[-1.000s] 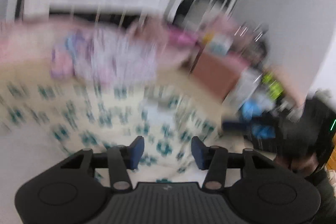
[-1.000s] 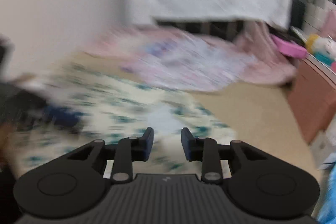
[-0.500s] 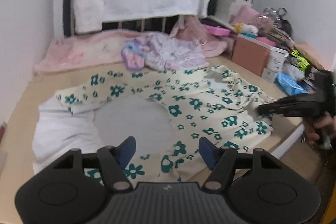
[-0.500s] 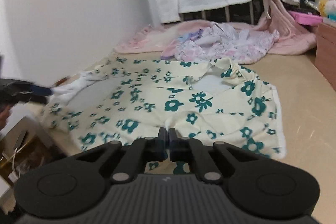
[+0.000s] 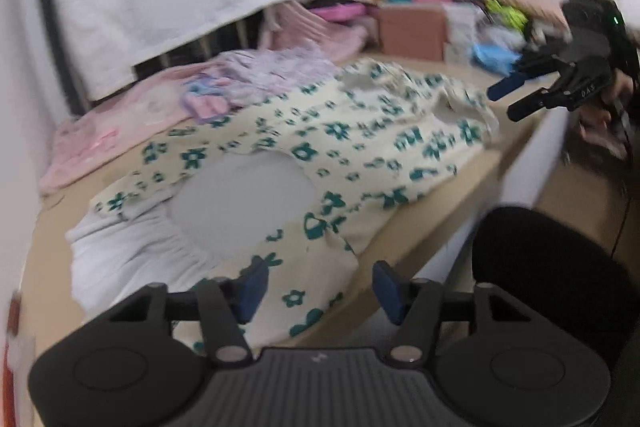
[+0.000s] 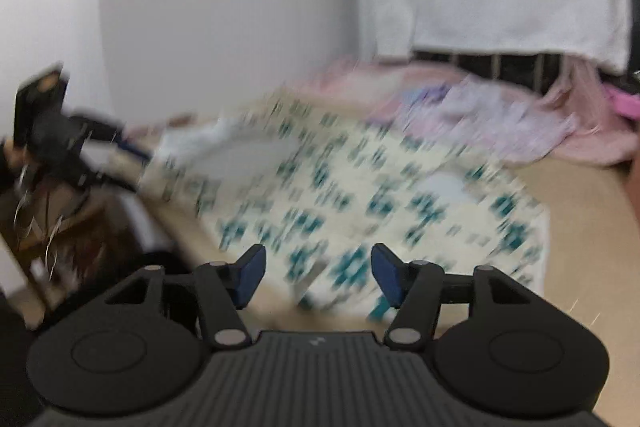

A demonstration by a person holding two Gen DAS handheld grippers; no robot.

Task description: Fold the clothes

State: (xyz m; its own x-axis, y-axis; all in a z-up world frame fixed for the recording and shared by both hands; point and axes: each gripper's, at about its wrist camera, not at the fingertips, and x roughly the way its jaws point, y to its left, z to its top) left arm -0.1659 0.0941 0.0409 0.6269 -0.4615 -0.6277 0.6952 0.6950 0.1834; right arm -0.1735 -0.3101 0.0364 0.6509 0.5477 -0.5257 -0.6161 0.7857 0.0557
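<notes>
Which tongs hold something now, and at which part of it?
Neither holds anything. The left tongs are closing over the hem of the floral garment without pinching it. The right tongs are opening, with the cloth beyond the pads, ungripped.

Floral garment (image 6: 360,195) motion-blurred in right wrist view

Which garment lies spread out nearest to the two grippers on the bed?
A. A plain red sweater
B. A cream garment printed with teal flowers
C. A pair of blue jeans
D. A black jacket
B: the cream garment printed with teal flowers lies spread on the bed just ahead of the left gripper.
</notes>
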